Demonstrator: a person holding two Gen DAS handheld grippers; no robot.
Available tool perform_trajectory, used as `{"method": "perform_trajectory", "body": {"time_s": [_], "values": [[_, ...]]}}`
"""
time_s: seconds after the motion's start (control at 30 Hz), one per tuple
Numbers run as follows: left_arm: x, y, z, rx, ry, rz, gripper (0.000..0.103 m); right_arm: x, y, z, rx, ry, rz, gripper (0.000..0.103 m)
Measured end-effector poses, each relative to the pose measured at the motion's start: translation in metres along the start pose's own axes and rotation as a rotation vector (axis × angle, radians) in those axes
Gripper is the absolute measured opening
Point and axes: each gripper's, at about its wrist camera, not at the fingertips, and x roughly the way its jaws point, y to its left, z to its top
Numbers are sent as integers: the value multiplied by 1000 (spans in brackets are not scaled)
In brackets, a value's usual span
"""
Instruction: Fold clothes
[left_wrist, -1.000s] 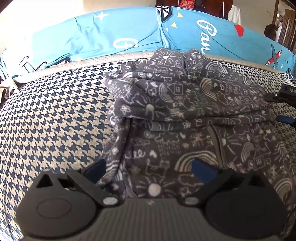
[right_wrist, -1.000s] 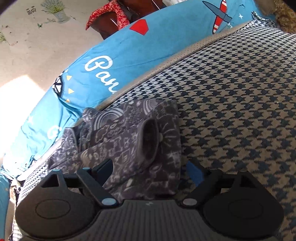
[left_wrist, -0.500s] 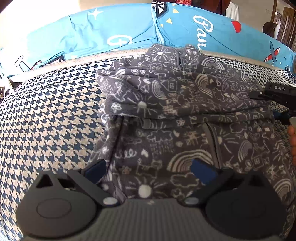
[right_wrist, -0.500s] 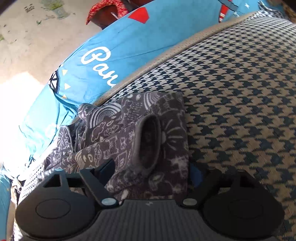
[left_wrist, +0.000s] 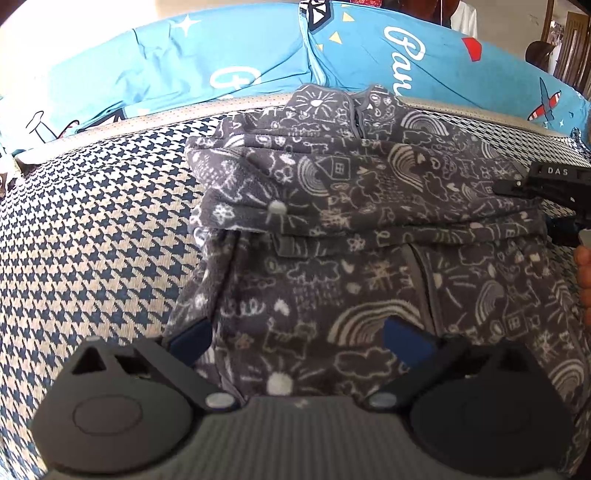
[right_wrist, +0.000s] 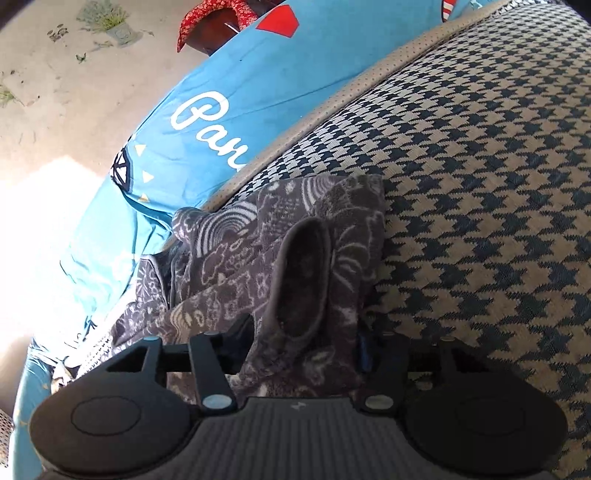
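Observation:
A grey fleece garment (left_wrist: 369, 206) printed with white doodles lies partly folded on the houndstooth surface (left_wrist: 92, 240), a sleeve laid across its upper part. My left gripper (left_wrist: 295, 339) is open just above the garment's near part, and its blue pads (left_wrist: 188, 339) straddle the cloth without pinching it. My right gripper (right_wrist: 301, 343) is shut on the garment's (right_wrist: 258, 280) right edge, with a bunch of cloth and the sleeve cuff (right_wrist: 303, 277) between its fingers. In the left wrist view the right gripper (left_wrist: 546, 188) sits at the garment's right side, held by a hand (left_wrist: 583, 266).
Blue printed pillows (left_wrist: 221, 74) line the far edge of the surface behind the garment. A beige border strip (right_wrist: 332, 110) runs between the pillows and the houndstooth cover. Bare houndstooth cover (right_wrist: 480, 184) spreads to the right of the garment, and wooden furniture stands behind the pillows.
My right gripper moved forward onto the garment's edge and its fingers closed in on the cloth by the cuff. My left gripper crept forward over the garment, still open.

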Motion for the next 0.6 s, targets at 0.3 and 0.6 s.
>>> {"method": "perform_trajectory", "body": {"time_s": [0.3, 0.6], "values": [[4, 8, 11, -37, -18, 24, 103, -3, 9, -3, -33, -19, -24, 33], [10, 16, 24, -88, -13, 30, 103, -15, 35, -9, -119, -106, -29, 24]]}}
